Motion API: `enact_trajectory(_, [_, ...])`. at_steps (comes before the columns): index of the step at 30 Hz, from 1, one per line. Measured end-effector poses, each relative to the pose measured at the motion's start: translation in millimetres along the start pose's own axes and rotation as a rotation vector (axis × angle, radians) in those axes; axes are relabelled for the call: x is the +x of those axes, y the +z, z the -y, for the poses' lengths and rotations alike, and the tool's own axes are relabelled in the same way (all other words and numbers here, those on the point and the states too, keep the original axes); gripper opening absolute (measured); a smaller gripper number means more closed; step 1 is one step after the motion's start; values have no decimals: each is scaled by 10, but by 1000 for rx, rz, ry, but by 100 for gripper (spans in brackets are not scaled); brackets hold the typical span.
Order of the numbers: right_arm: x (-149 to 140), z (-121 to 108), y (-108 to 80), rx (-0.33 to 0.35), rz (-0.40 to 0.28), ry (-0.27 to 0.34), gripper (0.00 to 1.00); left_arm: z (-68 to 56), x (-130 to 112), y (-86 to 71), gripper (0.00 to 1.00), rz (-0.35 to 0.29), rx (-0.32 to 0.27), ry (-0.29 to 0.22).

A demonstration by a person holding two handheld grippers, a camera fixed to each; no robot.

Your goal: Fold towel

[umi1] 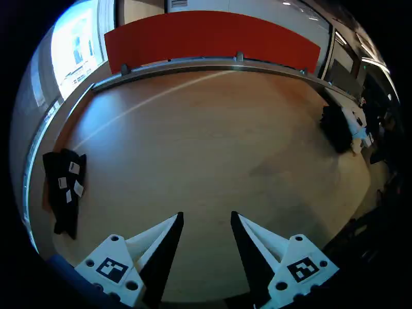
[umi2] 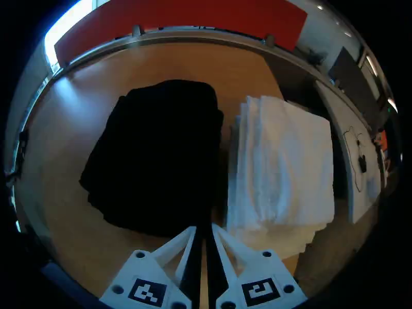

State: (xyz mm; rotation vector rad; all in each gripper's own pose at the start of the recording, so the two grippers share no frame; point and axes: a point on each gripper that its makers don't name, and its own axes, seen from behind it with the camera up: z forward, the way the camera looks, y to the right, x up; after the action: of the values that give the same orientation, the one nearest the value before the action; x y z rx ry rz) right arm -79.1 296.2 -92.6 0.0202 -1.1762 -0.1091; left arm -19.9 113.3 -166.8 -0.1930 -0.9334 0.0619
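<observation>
Right gripper [umi2: 205,229] had its two fingers drawn almost together, only a thin slit between them and nothing caught in it. Just beyond its tips, to the left, lay the black towel [umi2: 154,154], a loose, rumpled heap with rounded edges. A stack of white towels [umi2: 288,165] sat to the right, neatly folded with its layered edges showing, and it touched the black one along a seam that ran straight ahead of the fingers. Both rested on the wooden worktop [umi2: 67,134].

Left gripper [umi1: 206,213] was spread wide over bare wood, holding nothing. A dark heap [umi1: 335,126] lay well off to its right. A black item with white tags [umi1: 64,190] sat at the left edge, and a red panel [umi1: 206,36] stood along the far side.
</observation>
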Motion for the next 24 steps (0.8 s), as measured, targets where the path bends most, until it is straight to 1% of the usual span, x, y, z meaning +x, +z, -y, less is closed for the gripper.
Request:
enact_trajectory(8, [-19, -27, 54, -10, 24, 1, 4, 4, -41, -12, 67, 4, 6, -7])
enact_trajectory(14, [-12, -20, 62, -18, 26, -8, 4, 12, -66, -18, 67, 6, 8, -12])
enact_trajectory(20, [5, -11, 11, -22, 6, -5, 7, 17, -48, -12, 67, 1, 8, -14])
enact_trajectory(24, [12, -6, -72, -26, -20, -5, 12, 22, -18, -3, 67, -4, 5, -14])
